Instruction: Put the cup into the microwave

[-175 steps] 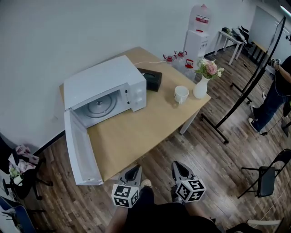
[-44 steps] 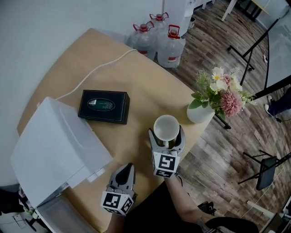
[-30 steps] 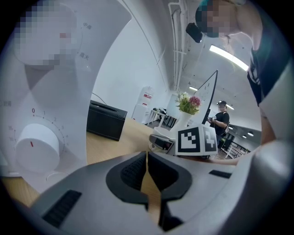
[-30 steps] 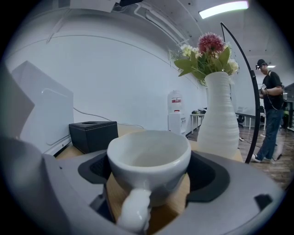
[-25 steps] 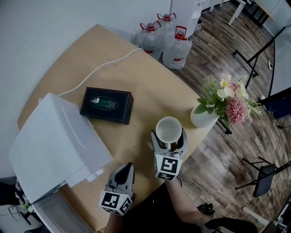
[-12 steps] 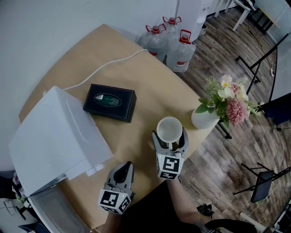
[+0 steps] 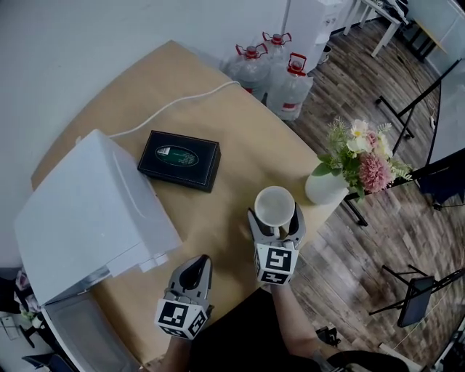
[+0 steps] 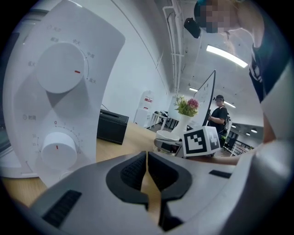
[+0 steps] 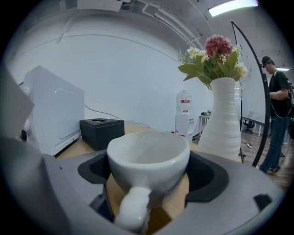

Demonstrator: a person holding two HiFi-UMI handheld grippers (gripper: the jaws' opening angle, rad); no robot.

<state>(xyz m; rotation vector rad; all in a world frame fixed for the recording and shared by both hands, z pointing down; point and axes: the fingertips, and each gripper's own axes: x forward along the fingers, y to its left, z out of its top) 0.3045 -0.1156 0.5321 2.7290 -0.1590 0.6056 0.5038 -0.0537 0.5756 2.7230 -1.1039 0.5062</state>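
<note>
Right hand-held gripper [image 7: 275,222] clamps cup [image 7: 274,205]; label [image 7: 179,155] on box [image 7: 201,170] illegible.

Office with water cooler [image 7: 311,22], spare jugs [image 7: 290,78]

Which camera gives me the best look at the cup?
The right gripper view: the cup fills the middle, handle toward the camera, between the jaws of the right claw. The head view shows only its rim and inside from above; the left gripper view shows just a sliver.
</note>
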